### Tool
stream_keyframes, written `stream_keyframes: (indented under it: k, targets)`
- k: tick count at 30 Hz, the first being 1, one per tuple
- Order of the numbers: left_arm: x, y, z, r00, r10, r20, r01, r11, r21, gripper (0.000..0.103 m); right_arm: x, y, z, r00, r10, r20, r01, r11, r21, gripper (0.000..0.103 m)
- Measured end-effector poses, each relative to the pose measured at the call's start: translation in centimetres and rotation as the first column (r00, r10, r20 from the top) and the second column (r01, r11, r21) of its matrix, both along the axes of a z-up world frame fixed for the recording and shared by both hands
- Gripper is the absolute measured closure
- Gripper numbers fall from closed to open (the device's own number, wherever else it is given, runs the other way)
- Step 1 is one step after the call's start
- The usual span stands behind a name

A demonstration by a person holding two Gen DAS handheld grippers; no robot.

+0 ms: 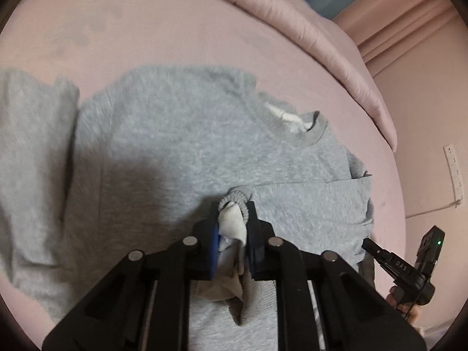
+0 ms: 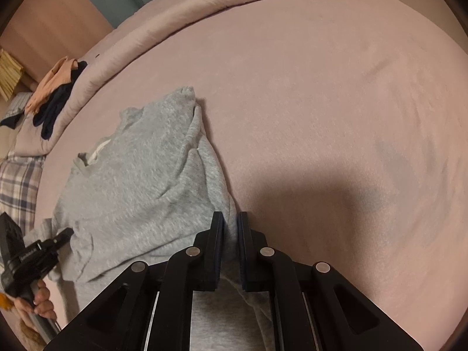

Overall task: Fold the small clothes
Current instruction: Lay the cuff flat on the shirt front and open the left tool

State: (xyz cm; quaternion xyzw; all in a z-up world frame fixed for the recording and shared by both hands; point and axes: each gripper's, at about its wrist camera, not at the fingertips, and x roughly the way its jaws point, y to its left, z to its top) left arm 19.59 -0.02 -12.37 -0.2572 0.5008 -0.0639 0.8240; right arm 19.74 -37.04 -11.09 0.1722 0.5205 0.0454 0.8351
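A small grey sweatshirt lies flat on the pink bed sheet, its neck opening toward the right. My left gripper is shut on the ribbed sleeve cuff, holding it over the sweatshirt's body with the sleeve laid across. In the right wrist view the sweatshirt lies to the left. My right gripper is shut on a bunched fold of its grey fabric at the garment's right edge.
A rolled pink duvet runs along the far edge of the bed. Peach and dark clothes lie on it at the left, above a plaid pillow. A wall socket is at the right.
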Motion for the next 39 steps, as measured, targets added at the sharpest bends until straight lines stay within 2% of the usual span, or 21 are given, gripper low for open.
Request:
stream_keyframes:
  k: [5, 8, 12, 17, 25, 29, 31, 32, 33, 34, 36, 38, 39]
  targets:
    - [-0.3, 0.2, 3.2, 0.993, 0.001, 0.119, -0.01, 0.997, 0.073, 0.088, -0.2, 0.4, 0.5, 1.0, 0.007, 0.016, -0.007, 1.0, -0.017, 0.097]
    - [0.2, 0.4, 2.3, 0.997, -0.004, 0.081, -0.005, 0.994, 0.108, 0.088, -0.2, 1.1, 0.0, 1.0, 0.02, 0.011, -0.02, 1.0, -0.008, 0.097]
    - [0.8, 0.0, -1.0, 1.0, -0.002, -0.014, 0.005, 0.986, 0.165, 0.084, -0.2, 1.6, -0.3, 1.0, 0.015, 0.012, -0.014, 0.999, -0.043, 0.096]
    - [0.3, 0.9, -1.9, 0.999, 0.046, -0.012, -0.045, 0.993, 0.105, 0.08, -0.2, 1.6, -0.3, 1.0, 0.018, 0.012, -0.017, 0.998, -0.056, 0.096]
    - [-0.8, 0.5, -1.3, 0.994, 0.107, -0.015, -0.104, 0.984, 0.148, 0.07, -0.3, 1.8, -0.3, 1.0, 0.017, 0.009, -0.017, 0.997, -0.078, 0.094]
    - [-1.6, 0.0, -0.1, 0.993, 0.109, -0.034, -0.099, 0.973, 0.208, 0.049, -0.2, 2.1, -0.3, 1.0, 0.028, 0.002, -0.027, 0.994, -0.102, 0.093]
    - [-2.7, 0.4, 0.9, 0.994, 0.11, -0.019, -0.104, 0.975, 0.195, 0.042, -0.1, 2.4, -0.2, 0.999, 0.038, -0.005, -0.038, 0.993, -0.116, 0.089]
    - [-3.3, 0.7, 1.2, 0.993, 0.113, -0.011, -0.11, 0.977, 0.183, 0.035, -0.1, 2.5, -0.2, 0.999, 0.04, -0.009, -0.041, 0.992, -0.121, 0.087]
    - [-4.2, 1.0, 1.8, 0.993, 0.12, -0.001, -0.118, 0.976, 0.182, 0.024, 0.0, 2.5, -0.1, 0.999, 0.044, -0.013, -0.045, 0.991, -0.127, 0.084]
    - [-5.1, 1.2, 2.2, 0.992, 0.127, 0.008, -0.126, 0.972, 0.199, 0.019, -0.1, 2.6, -0.1, 0.999, 0.045, -0.015, -0.046, 0.991, -0.128, 0.081]
    - [-7.6, 1.6, 3.6, 0.986, 0.154, 0.067, -0.166, 0.947, 0.274, 0.009, -0.2, 2.5, 0.1, 0.999, 0.037, -0.021, -0.04, 0.992, -0.118, 0.066]
    - [-9.3, 1.9, 4.4, 0.982, 0.165, 0.09, -0.185, 0.933, 0.309, 0.007, -0.5, 2.7, 0.5, 0.999, 0.038, -0.022, -0.041, 0.993, -0.111, 0.038]
    - [-10.2, 2.4, 4.9, 0.98, 0.176, 0.095, -0.197, 0.928, 0.316, 0.006, -0.7, 2.7, 0.8, 0.999, 0.036, -0.018, -0.038, 0.992, -0.12, 0.033]
